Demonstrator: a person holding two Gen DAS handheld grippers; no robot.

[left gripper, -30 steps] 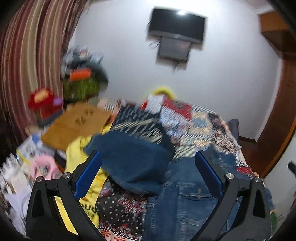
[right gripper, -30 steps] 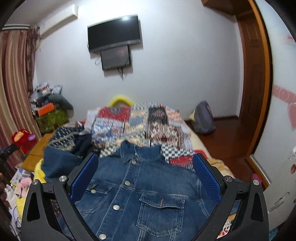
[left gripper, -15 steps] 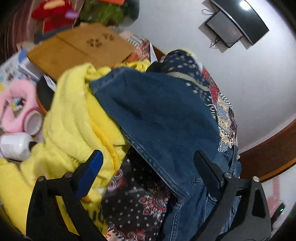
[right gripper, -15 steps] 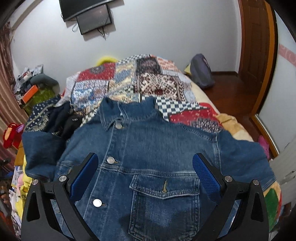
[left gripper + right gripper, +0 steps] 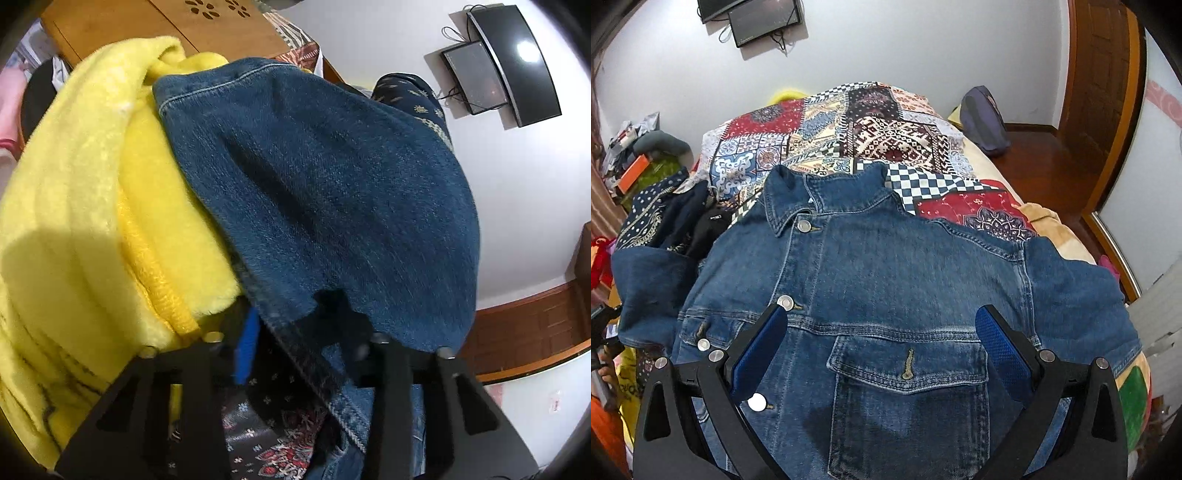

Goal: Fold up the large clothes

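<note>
A blue denim jacket lies front up on a patchwork-covered bed, collar toward the far wall, sleeves spread out. My right gripper is open and hovers just above its chest pocket. In the left wrist view the jacket's sleeve drapes over a yellow fleece blanket. My left gripper has its jaws narrowed around the sleeve's hem edge, with the fingertips hidden under the denim.
A wooden lap table lies beyond the yellow blanket. A dark patterned cloth sits by the left sleeve. A backpack stands on the wooden floor at the right. A wall TV hangs on the far wall.
My left gripper has dropped close onto the sleeve and its jaws have closed in around the hem. My right gripper has tilted down and moved lower over the jacket's chest.
</note>
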